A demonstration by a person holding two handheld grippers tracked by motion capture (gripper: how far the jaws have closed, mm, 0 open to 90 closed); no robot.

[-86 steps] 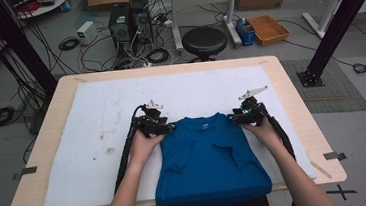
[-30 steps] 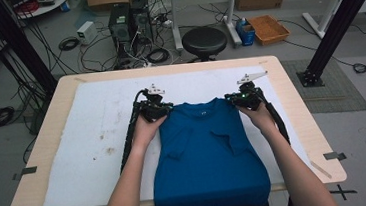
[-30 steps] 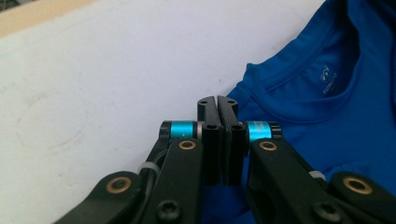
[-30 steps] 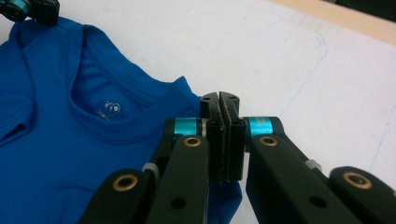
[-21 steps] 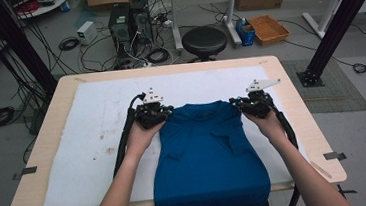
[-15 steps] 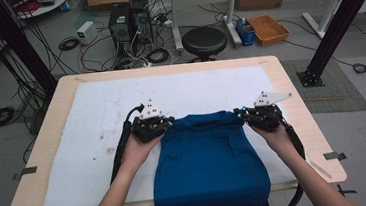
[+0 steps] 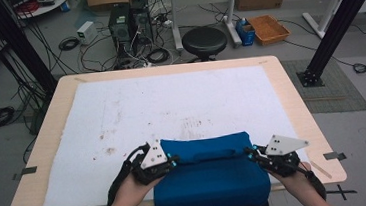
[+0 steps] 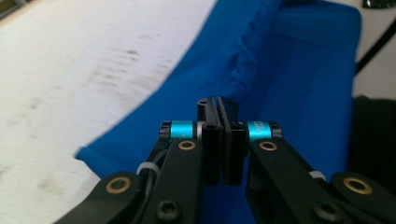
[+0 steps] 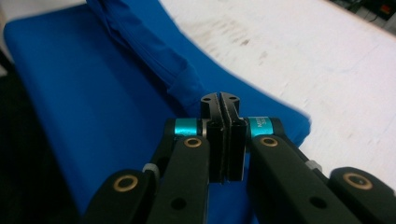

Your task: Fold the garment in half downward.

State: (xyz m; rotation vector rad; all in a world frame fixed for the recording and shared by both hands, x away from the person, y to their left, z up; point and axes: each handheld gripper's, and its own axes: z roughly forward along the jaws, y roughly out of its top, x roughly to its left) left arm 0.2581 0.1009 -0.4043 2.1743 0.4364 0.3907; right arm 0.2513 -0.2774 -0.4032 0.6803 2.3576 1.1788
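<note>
1. My left gripper has its jaws pressed together. A thin fold of the blue shirt appears to be pinched between the pads, though the cloth right at the tips is hard to make out.
2. My right gripper is clamped tight the same way, with the shirt's bunched edge running up to its tips.
3. From above, my left gripper sits at the left end of the shirt's far fold, and my right gripper sits at the right end.
4. The shirt lies folded over on itself, its far edge a rolled ridge between my two grippers. Its near part hangs over the table's front edge.
5. My hands come in from the bottom, one behind each gripper.
6. The shirt rests on a white mat, stained in places, which covers most of the wooden table.
7. Past the table, a black stool stands on the floor among cables.
</note>
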